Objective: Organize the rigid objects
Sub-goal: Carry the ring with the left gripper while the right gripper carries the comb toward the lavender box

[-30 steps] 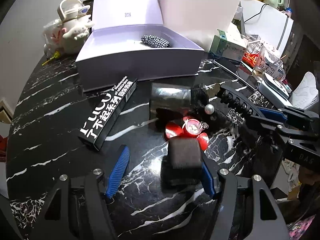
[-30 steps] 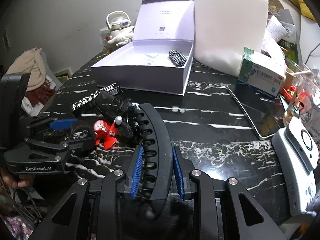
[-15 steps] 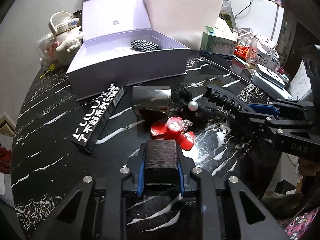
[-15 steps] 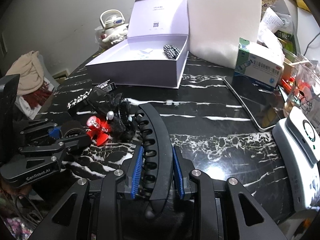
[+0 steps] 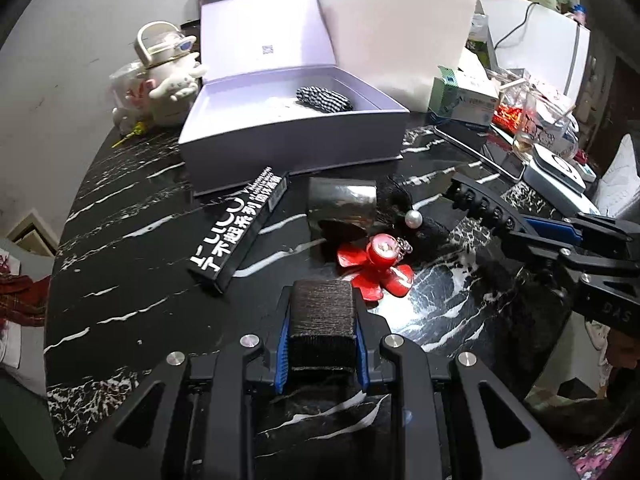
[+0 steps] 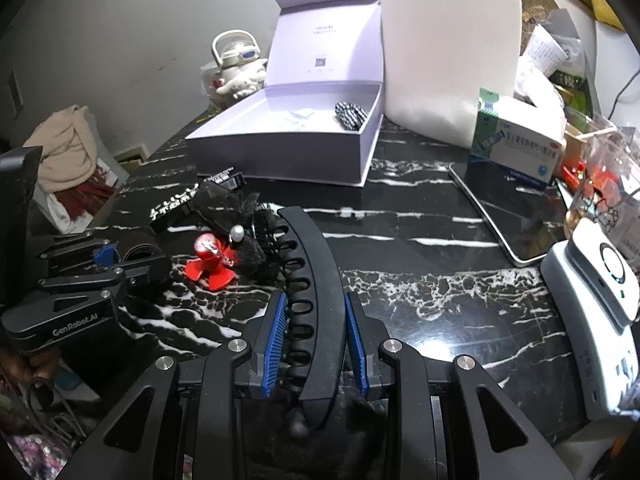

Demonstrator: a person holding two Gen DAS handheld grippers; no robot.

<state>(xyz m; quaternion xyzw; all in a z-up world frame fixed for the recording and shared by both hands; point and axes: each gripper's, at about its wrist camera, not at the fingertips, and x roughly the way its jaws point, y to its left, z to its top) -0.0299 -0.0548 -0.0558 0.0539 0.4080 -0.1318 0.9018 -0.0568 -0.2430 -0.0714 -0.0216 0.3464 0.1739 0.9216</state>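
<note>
My left gripper (image 5: pixel 321 334) is shut on a dark brown ribbed roll (image 5: pixel 321 312), held just above the black marble table (image 5: pixel 132 280). My right gripper (image 6: pixel 313 334) is shut on a long curved black hair clip (image 6: pixel 310 276). Between them lie a red flower clip (image 5: pixel 378 266), a black pearl hair piece (image 5: pixel 412 218), a shiny black cuff (image 5: pixel 342 204) and a long black box with white lettering (image 5: pixel 240 230). An open lilac box (image 5: pixel 292 136) stands behind, with a checkered item (image 5: pixel 324 98) inside. It also shows in the right wrist view (image 6: pixel 292 148).
A white foam block (image 5: pixel 396 36) stands behind the lilac box. A medicine carton (image 6: pixel 516 146), a tablet (image 6: pixel 508 216), a glass cup (image 6: pixel 604 188) and a white device (image 6: pixel 596 280) crowd the right side. A cartoon kettle (image 5: pixel 166 76) sits at the back left.
My left gripper closed on the brown roll, which lay between open fingers a second ago, and lifted it. The right gripper kept hold of the hair clip and shifted slightly.
</note>
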